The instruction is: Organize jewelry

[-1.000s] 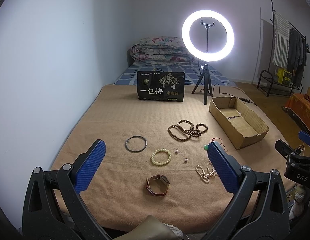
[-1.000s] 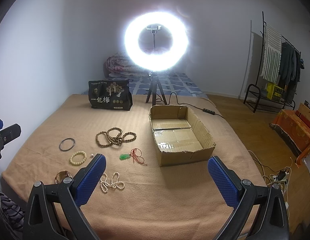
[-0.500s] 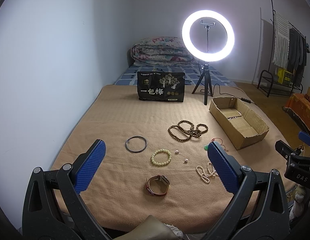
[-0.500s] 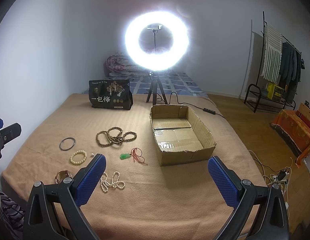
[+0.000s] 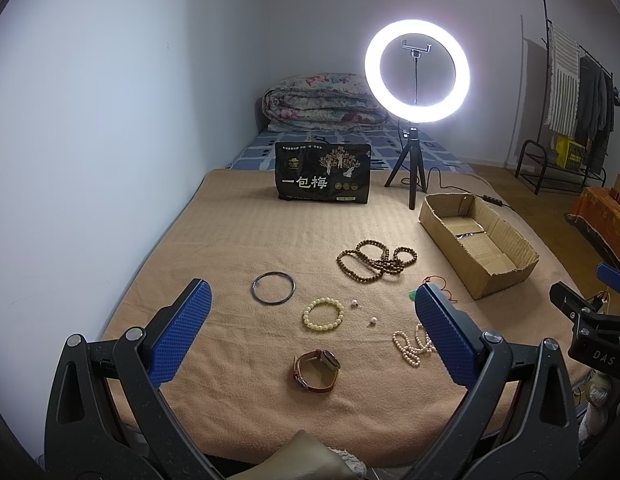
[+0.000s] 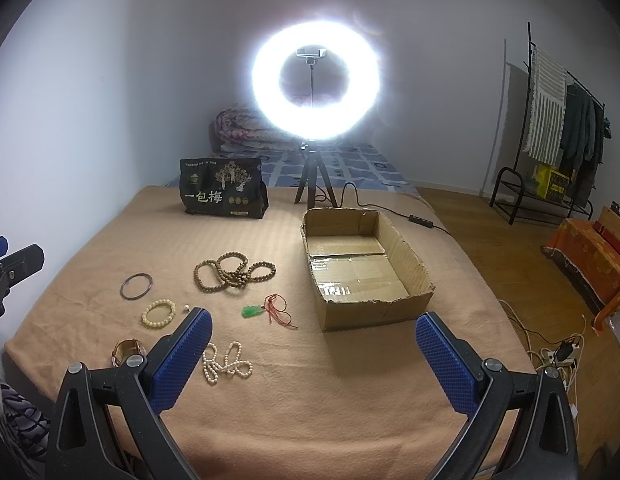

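Here, both the left gripper (image 5: pixel 310 322) and right gripper (image 6: pixel 312 344) hang released. One watch (image 5: pixel 316 370), one bangle (image 5: pixel 273 287), one bracelet (image 5: pixel 323 314), two necklaces and one pendant (image 6: pixel 251 311) lie on the blanket (image 5: pixel 249 232); one box (image 6: pixel 364 268) sits at two o'clock, near the blanket's right edge.

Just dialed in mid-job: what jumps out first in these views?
The glowing ring light on its tripod at the far end of the tan blanket dominates. Next comes the jewelry strewn across the blanket's middle: brown beads, a dark bangle, a pale bracelet, a watch, pearls and a green pendant, all left of the empty cardboard box. Both grippers, left and right, are open, holding nothing.
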### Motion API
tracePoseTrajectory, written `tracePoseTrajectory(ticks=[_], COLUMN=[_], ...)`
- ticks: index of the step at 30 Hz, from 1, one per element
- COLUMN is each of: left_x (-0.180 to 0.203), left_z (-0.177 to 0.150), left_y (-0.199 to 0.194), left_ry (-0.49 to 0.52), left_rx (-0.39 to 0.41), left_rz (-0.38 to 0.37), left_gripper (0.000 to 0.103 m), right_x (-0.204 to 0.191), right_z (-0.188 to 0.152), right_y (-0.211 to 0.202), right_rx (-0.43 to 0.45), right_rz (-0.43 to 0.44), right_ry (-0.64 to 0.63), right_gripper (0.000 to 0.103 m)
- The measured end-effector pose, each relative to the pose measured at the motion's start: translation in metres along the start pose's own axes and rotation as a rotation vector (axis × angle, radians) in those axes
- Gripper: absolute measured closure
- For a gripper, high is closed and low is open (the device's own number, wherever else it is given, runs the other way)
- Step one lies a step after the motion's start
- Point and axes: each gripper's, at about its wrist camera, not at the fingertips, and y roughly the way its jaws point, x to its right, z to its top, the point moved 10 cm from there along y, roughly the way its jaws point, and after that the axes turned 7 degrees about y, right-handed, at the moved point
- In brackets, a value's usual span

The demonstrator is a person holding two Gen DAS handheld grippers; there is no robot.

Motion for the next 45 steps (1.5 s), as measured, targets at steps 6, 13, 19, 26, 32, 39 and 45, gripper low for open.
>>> tracePoseTrajectory(ticks=[6,13,19,26,32,39,45], left_x=[-0.003,-0.020,-0.035,-0.034,-0.020,-0.014,-0.004], left_z=[0.000,-0.010,-0.025,-0.051,-0.084,-0.121,-0.131], left_y=[0.001,0.011,0.023,0.040,0.059,0.086,0.102], left_ry=[0.000,-0.030,-0.051,-0.030,-0.030,-0.095,-0.107], left_rx=[-0.005,-0.032,-0.083,-0.177,-0.292,-0.475,-0.533], left_rz=[0.004,0.038,0.060,0.015,-0.059,-0.132,-0.161], left_gripper=[0.000,0.000,0.000,0.000,0.003,0.019,0.019], right_x=[0.000,0.001,0.004,-0.015,-0.040,-0.060,-0.069], right_z=[-0.001,-0.004,-0.011,-0.035,-0.060,-0.076,-0.090], right_y=[0.001,0.007,0.021,0.041,0.065,0.098,0.130], right_rx=[-0.005,-0.029,-0.055,-0.145,-0.282,-0.411,-0.525], right_rz=[0.001,0.001,-0.028,0.037,0.114,0.194,0.242], right_ry=[0.000,-0.001,-0.030,-0.093,-0.151,-0.225,-0.203], right_gripper=[0.000,0.000,0.000,0.000,0.000,0.000,0.004])
